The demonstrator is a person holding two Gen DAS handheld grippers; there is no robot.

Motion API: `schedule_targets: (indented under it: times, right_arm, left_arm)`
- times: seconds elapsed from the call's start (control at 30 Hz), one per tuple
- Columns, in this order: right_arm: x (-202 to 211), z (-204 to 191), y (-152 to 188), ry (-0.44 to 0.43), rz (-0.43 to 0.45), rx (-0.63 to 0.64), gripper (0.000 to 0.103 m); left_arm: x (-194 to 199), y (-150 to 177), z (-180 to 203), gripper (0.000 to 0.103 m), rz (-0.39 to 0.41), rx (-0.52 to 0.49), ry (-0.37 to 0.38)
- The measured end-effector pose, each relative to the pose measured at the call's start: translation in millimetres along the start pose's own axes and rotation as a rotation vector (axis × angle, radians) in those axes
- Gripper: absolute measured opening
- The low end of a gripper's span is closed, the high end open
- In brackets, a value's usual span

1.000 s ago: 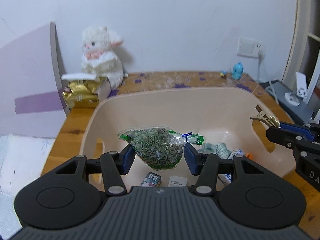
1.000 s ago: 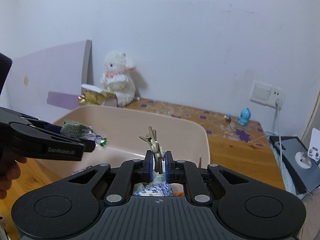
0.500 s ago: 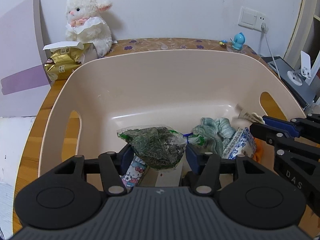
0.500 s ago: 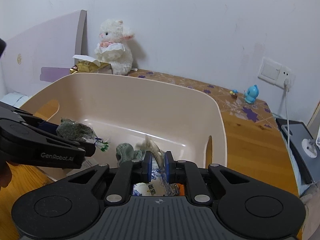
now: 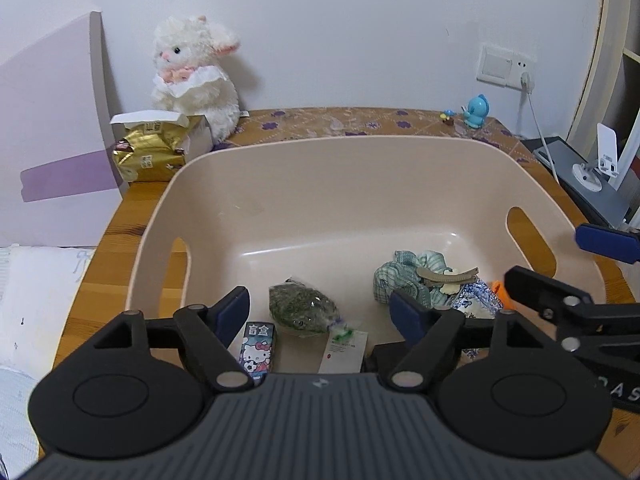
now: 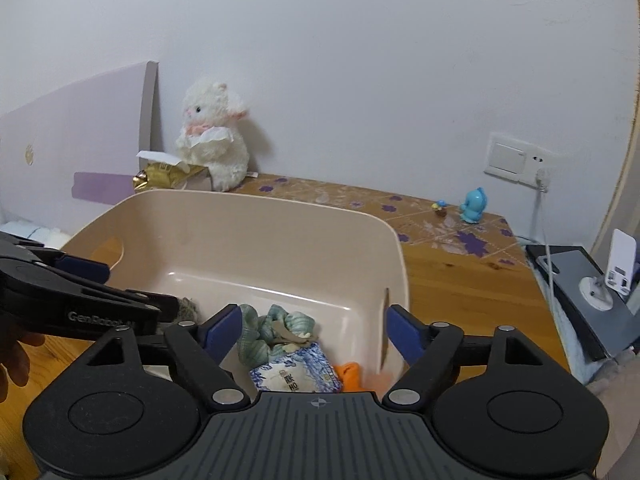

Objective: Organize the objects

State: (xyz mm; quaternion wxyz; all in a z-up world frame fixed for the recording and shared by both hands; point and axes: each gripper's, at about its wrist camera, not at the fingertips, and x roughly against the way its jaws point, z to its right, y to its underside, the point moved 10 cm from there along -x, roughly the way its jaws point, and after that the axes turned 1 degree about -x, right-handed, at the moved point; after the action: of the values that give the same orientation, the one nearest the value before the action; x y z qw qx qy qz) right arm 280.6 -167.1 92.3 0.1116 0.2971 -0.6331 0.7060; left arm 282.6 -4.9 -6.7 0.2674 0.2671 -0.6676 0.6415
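A beige plastic bin [image 5: 360, 152] [image 6: 248, 216] stands on the wooden table. Inside it lie a clear bag of dried green herbs [image 5: 302, 311], a Hello Kitty box [image 5: 258, 346], a white card [image 5: 344, 350], a green checked cloth [image 5: 404, 272] [image 6: 260, 336], a tan hair clip [image 5: 448, 274] [image 6: 286, 332] on the cloth, a blue patterned pouch [image 6: 296, 374] and something orange [image 6: 347, 374]. My left gripper [image 5: 320, 308] hangs open above the herb bag. My right gripper [image 6: 314, 326] is open above the cloth and clip, and its fingers [image 5: 552, 292] show at the right of the left wrist view.
A white plush lamb [image 5: 192, 80] and a gold packet in a box [image 5: 150, 156] sit at the back left. A small blue figurine [image 5: 476, 111] stands near the wall socket [image 5: 506, 66]. A grey device with a white stand [image 6: 608, 280] lies right of the table.
Both grippers opened and drew back upward. The herb bag dropped from the left gripper onto the bin floor, and the hair clip left the right gripper and now rests on the green cloth.
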Motion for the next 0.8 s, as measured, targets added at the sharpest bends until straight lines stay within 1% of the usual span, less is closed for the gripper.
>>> schedule_targets:
  times: [0.07,0.13,0.3,0.6,0.67,0.8]
  right_arm:
    - [4,3,0,0.004,-0.002,-0.012,0.088]
    - [9,5,2,0.006,-0.003,-0.025,0.091]
    - [22,5,3,0.007,0.01,-0.04,0.093]
    - [53,-2,8,0.017,0.029,-0.035,0.094]
    - [60,-5,10,0.017,0.033,-0.04,0.099]
    - [74,-14,15,0.034,0.033,-0.024,0.102]
  left_arm:
    - [5,0,-1,0.082,0.01,-0.002,-0.005]
    - [11,0,-2,0.083,0.02,-0.01,-0.017]
    - [26,3,-5,0.084,0.035,-0.014,-0.033]
    - [57,12,-11,0.084,0.074,-0.003,-0.058]
    - [64,15,-12,0.084,0.08,-0.002,-0.06]
    - [80,25,-10,0.084,0.092,-0.002,-0.051]
